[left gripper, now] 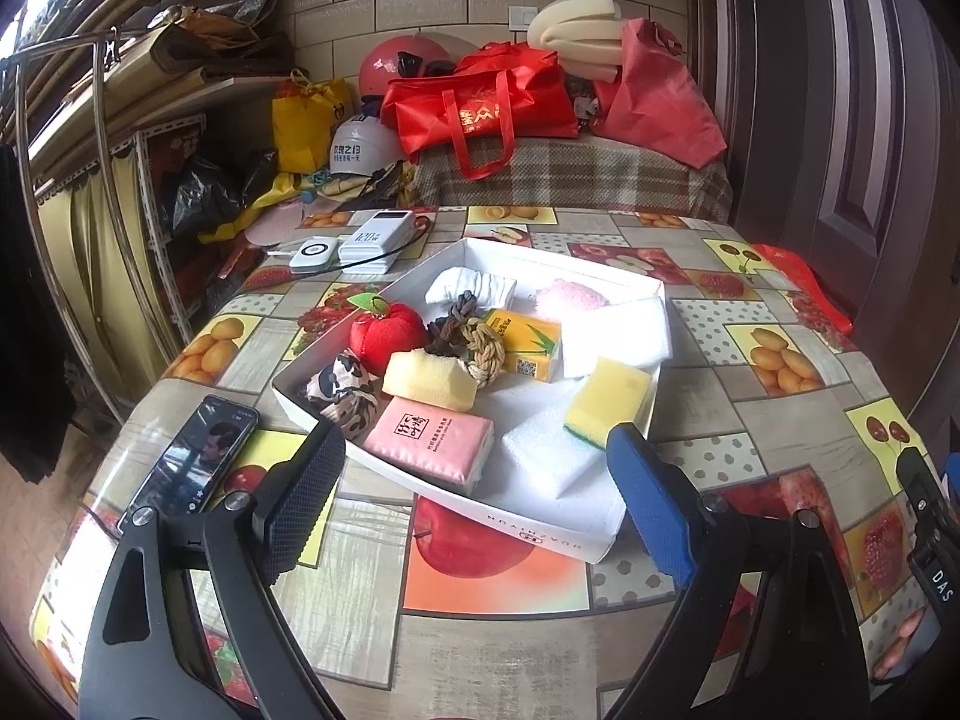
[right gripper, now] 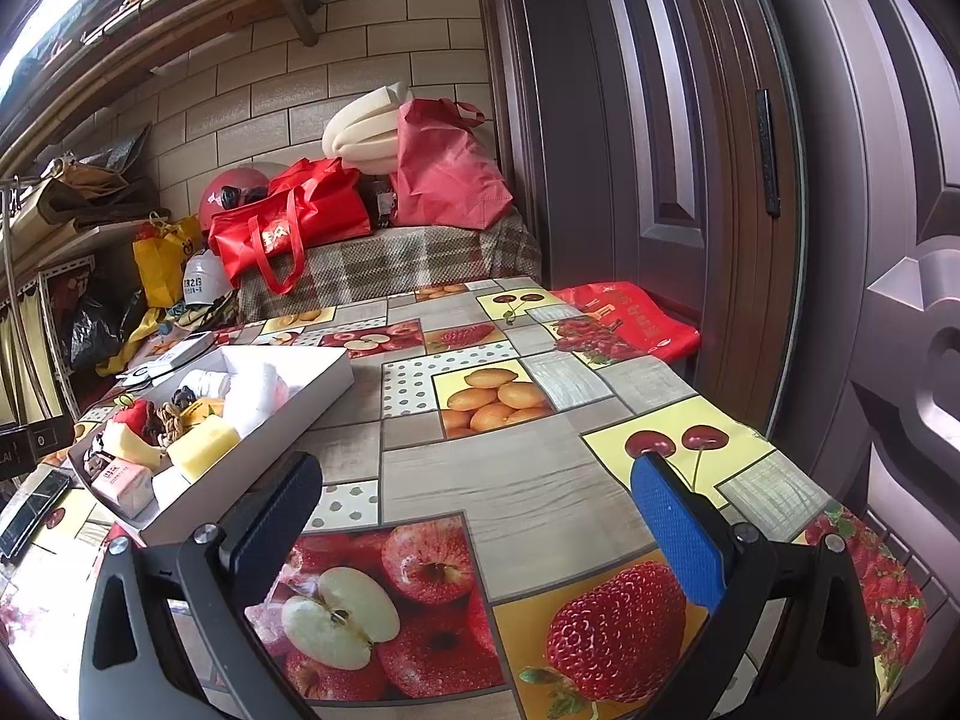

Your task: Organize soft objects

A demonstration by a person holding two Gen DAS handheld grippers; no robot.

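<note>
A white shallow box [left gripper: 576,540] sits on the fruit-print table and holds several soft things: a pink tissue pack [left gripper: 429,441], a yellow-green sponge [left gripper: 606,399], a yellow sponge [left gripper: 429,381], a red plush apple [left gripper: 384,330], a rope knot [left gripper: 474,345], a yellow tissue pack [left gripper: 528,345], white foam blocks [left gripper: 618,336], a leopard scrunchie [left gripper: 342,390]. My left gripper [left gripper: 474,504] is open and empty, just before the box's near edge. My right gripper [right gripper: 480,516] is open and empty over bare tablecloth, with the box [right gripper: 288,414] to its left.
A phone [left gripper: 192,459] lies left of the box. Power banks [left gripper: 372,243] lie at the table's far left. Beyond the table stands a plaid-covered bench [left gripper: 570,177] with red bags [left gripper: 480,102]. A dark door [right gripper: 690,180] is at the right.
</note>
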